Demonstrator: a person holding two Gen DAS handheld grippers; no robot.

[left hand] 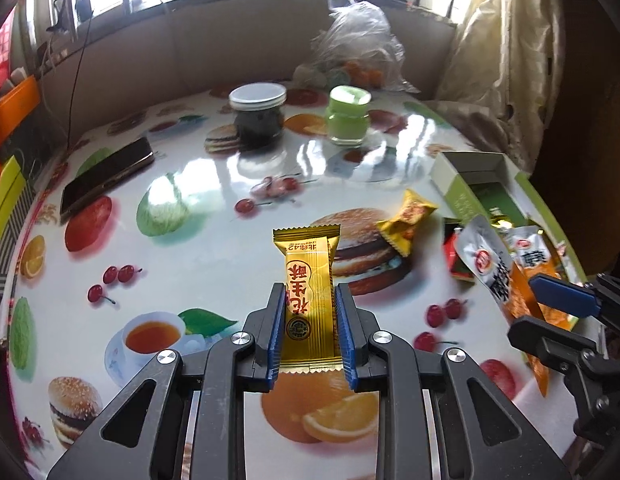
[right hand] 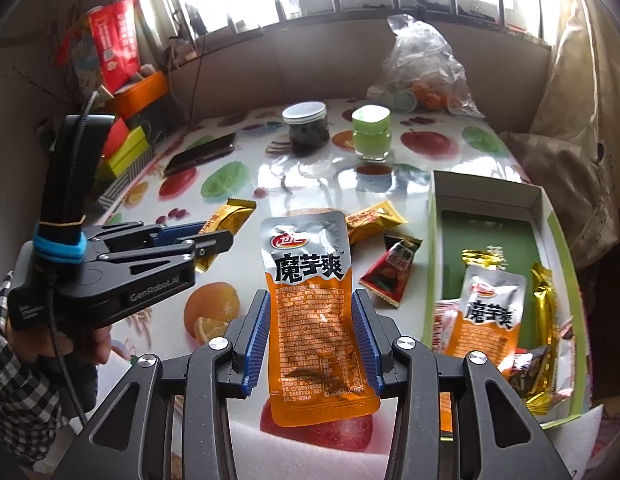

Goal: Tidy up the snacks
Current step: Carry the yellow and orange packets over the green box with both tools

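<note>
Jaws clamp gold bar and orange pouch; loose snacks flank box.

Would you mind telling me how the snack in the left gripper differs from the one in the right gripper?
The gold bar in the left gripper is narrow and gold with red characters; the konjac pouch in the right gripper is wider, silver on top and orange below. The bar is stiff-looking, the pouch flat and soft. Both are sealed and pinched between blue-padded fingers, above the table.

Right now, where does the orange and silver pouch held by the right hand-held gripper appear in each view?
Left wrist view: the orange and silver pouch is at the right edge, beside the box.
Right wrist view: the pouch is at centre, between the blue pads.
Shared landmark: the green jar.
</note>
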